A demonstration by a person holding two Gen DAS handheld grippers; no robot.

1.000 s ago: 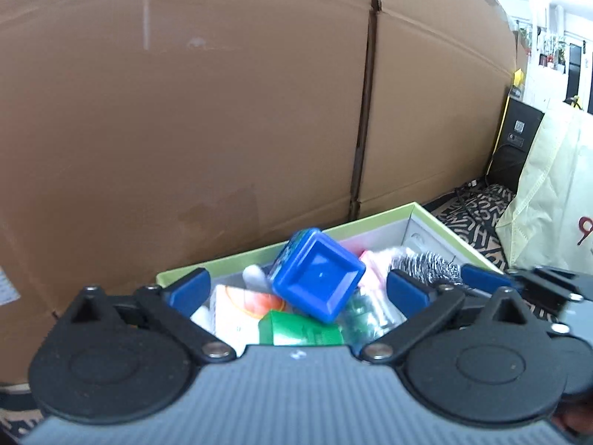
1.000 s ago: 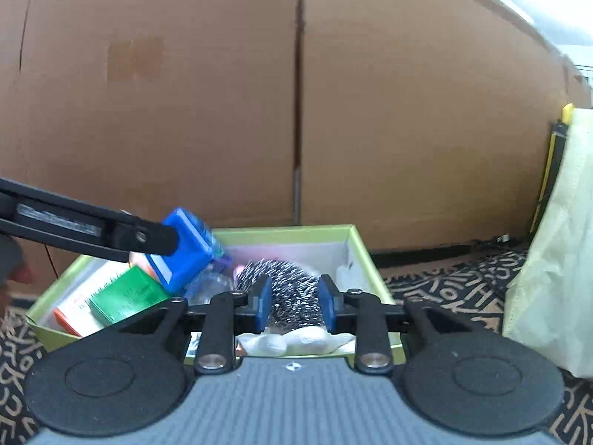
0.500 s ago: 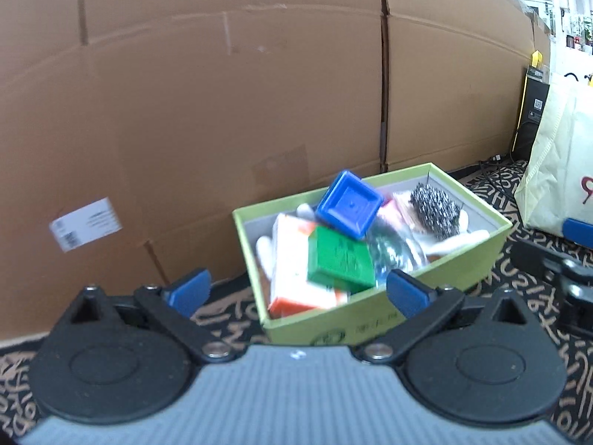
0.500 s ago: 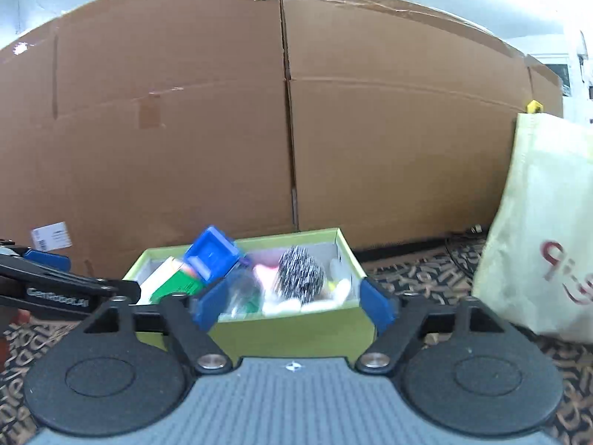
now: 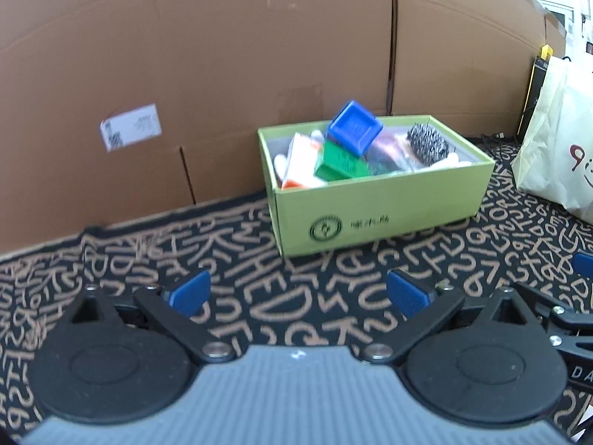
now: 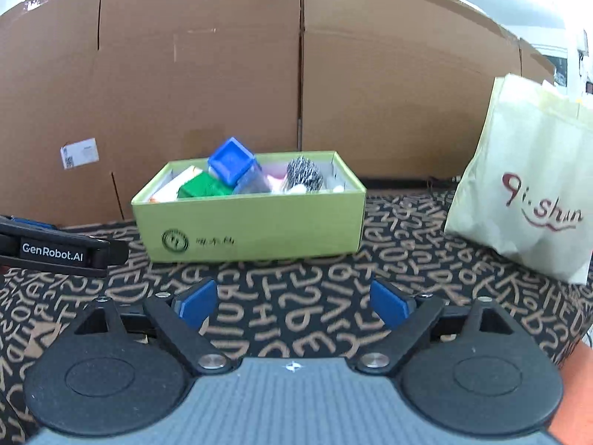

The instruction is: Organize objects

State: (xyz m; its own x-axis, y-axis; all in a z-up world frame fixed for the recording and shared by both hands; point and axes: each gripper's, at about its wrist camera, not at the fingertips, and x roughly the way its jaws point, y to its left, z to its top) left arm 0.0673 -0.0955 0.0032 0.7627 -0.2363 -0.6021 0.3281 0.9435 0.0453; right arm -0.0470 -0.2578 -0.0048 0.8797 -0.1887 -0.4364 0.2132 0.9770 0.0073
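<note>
Nearest the right wrist camera, the right gripper (image 6: 292,302) stands with its blue-padded jaws spread wide; they have just been opening, and only patterned carpet lies between them. The left gripper (image 5: 296,294) is likewise spread wide, with nothing between its pads, and hovers over the same black carpet covered in tan letter shapes (image 5: 281,296). In the right wrist view the black side of the left gripper shows at the left edge, bearing white lettering, low over the carpet.

Beyond both grippers, well apart from their fingertips, sits the light green open cardboard box (image 6: 259,226) on the carpet, with a round dark green emblem on its near wall. It lies straight ahead of the right gripper and ahead and slightly right of the left one. Inside, heaped above the rim, are a blue square plastic container (image 6: 230,160) tilted on top, a green rectangular packet (image 5: 339,163) below it, a white and orange carton (image 5: 298,165) toward the left end, and a round steel-wire scrubber (image 6: 304,175) toward the right end.

To the right of the box stands a cream fabric tote bag with dark red script (image 6: 526,193). Behind everything rises a wall of large brown cardboard sheets (image 6: 222,74), carrying a white shipping label (image 6: 79,152) at the left.
</note>
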